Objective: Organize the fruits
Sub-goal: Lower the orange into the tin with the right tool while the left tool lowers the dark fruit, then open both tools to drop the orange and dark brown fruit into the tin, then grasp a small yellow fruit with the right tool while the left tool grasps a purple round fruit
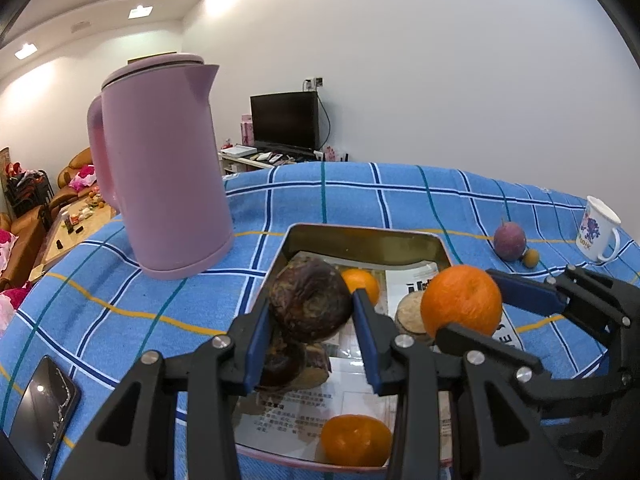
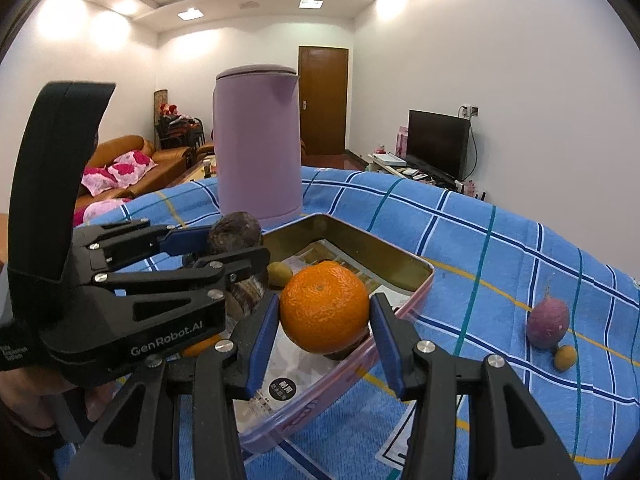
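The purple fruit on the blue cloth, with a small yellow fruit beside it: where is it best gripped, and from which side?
Probably grip the purple fruit across its round middle, coming from above. Its thin stem points up at the left, and the small yellow fruit sits close at its lower right, so keep the gripper fingers away from both.

Worktop (image 1: 400, 200) is wearing a blue plaid cloth with white, navy, teal and yellow lines. Sitting directly on it: pink electric kettle (image 1: 160, 172) at back left, open rectangular tin (image 1: 360, 240) mid-front just beside the kettle, black smartphone (image 1: 44, 408) lying flat at the near left edge. Far right: purple round fruit (image 1: 509, 240) with a small yellow-brown fruit (image 1: 531, 258) touching it, and a white printed mug (image 1: 598, 228) standing upright near the edge.
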`<state>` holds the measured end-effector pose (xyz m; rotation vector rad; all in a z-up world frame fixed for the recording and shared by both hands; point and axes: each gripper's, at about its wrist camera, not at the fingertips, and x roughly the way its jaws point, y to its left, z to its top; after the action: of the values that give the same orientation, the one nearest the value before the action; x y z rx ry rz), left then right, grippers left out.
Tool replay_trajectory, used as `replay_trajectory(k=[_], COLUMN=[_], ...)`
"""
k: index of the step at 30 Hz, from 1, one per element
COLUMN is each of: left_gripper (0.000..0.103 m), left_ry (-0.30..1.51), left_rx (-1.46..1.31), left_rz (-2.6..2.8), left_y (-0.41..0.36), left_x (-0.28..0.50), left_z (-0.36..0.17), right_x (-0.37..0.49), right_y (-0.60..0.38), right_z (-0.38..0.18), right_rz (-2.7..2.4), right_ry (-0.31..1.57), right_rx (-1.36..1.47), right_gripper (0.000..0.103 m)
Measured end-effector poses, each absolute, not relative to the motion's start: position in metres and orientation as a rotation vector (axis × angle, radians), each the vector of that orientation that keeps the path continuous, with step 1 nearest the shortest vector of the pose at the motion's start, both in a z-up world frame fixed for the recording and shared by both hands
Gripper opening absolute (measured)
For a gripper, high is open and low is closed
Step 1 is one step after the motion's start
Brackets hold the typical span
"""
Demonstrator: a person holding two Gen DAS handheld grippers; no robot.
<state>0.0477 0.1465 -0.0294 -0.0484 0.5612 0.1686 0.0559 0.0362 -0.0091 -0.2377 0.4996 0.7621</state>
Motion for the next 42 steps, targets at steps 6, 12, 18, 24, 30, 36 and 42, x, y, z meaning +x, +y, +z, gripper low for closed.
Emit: replay_trajectory(k=[6,12,18,24,30,36,42], left_gripper=[0.041,0.041,0.059,0.074,0.074,0.077,0.088], left_ry=[0.566,0.566,0.556,0.538,0.551,0.577,0.599], left_rx=[-0.031,-0.039,-0.058,-0.059,-0.06,-0.056,-0.023], left_rz=[0.167,0.167,0.174,0.184,0.165,0.104,0.015], left_y=[0.145,0.145,0.146,0.144,0.132,0.109,0.063], left_x=[0.048,0.047,0.042,0.037,0.044,0.057,0.078], left_z=[-0.029,-0.028,-0.025,-0.017,-0.009,0.001,0.016], right_x=[0.057,0.061,0.064,0.065,0.07,0.096,0.152], right_y=[0.035,0.035,0.029,0.021,0.007,-0.039,-0.104], right_z=[-0.01,-0.012,-0.014,-0.013,-0.003,0.012,0.003], right_rz=[0.771,0.809,0.839,0.81,0.726,0.525,0.296], right_ry=[0.515,0.557,0.576,0.57,0.558,0.56,0.698], right_rx=[-0.237,-0.223,-0.184,-0.159,-0.186,-0.211,-0.112], right_gripper=[0.049,0.049,0.056,0.061,0.061,0.061,0.061])
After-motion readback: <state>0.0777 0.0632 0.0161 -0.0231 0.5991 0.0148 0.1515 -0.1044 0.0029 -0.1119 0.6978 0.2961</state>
